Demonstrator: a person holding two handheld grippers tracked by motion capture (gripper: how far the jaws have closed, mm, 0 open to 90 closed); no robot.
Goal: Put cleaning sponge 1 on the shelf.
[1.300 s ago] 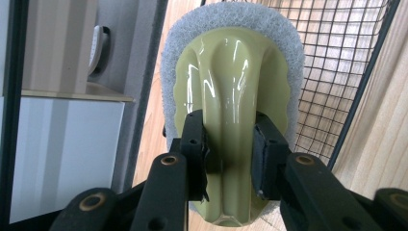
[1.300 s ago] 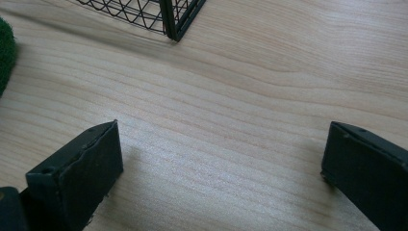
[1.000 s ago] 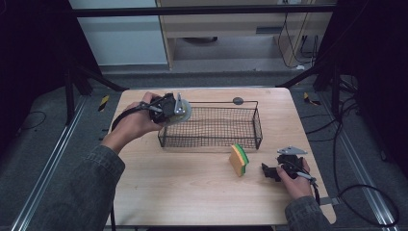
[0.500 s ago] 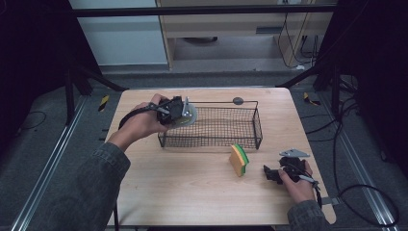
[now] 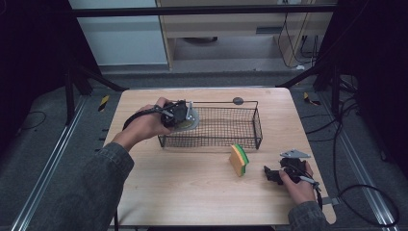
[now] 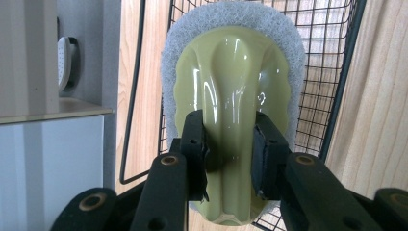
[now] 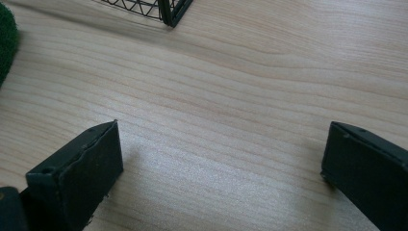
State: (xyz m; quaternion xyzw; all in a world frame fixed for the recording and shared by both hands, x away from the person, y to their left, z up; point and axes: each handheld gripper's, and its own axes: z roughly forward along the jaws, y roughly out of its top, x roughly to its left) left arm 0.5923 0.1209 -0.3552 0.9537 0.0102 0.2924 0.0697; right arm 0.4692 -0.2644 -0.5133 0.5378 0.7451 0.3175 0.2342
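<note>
My left gripper (image 5: 182, 115) (image 6: 228, 131) is shut on a scrubber (image 5: 192, 119) (image 6: 231, 72), its pads pinching the glossy olive-green handle. The scrubber's white mesh pad faces away from the gripper. It hangs over the left end of a black wire basket (image 5: 258, 129) (image 6: 332, 67). A yellow and green sponge (image 5: 239, 159) (image 7: 5, 48) stands on edge on the table in front of the basket. My right gripper (image 5: 270, 175) (image 7: 223, 144) rests low over the wooden table at the front right, open, with bare wood between its jaws.
A small dark disc (image 5: 237, 100) lies on the table behind the basket. The basket's near corner (image 7: 166, 12) shows ahead of the right gripper. Cables trail over the dark floor around the table (image 5: 192, 192).
My left hand has carried the scrubber to the right and a little down, onto the basket's left end. The right hand has kept still.
</note>
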